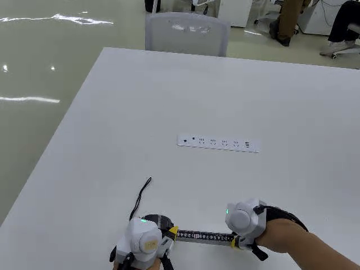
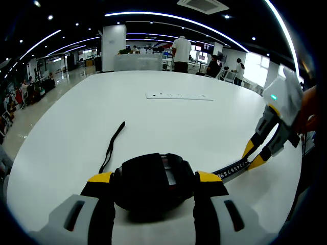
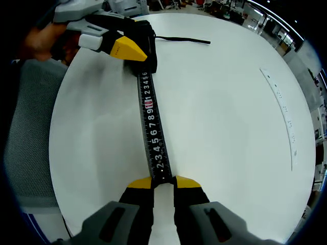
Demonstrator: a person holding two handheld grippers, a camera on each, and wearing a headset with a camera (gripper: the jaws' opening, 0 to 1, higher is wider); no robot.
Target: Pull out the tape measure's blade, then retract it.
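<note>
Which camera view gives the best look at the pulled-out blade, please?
The right gripper view: the blade runs up its middle, numerals readable. The head view shows a small dark strip; the left gripper view, a short stretch.

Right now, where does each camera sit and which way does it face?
Head view: on the person's head, facing forward and down at the table; left hand-held gripper, right hand-held gripper, a forearm show.
Left gripper view: rides the left hand-held gripper, facing the power strip; its jaws clamp the tape measure case.
Right gripper view: rides the right hand-held gripper, facing along the blade toward the case; its jaws pinch the blade's end.
Shared: all three show the blade.
</note>
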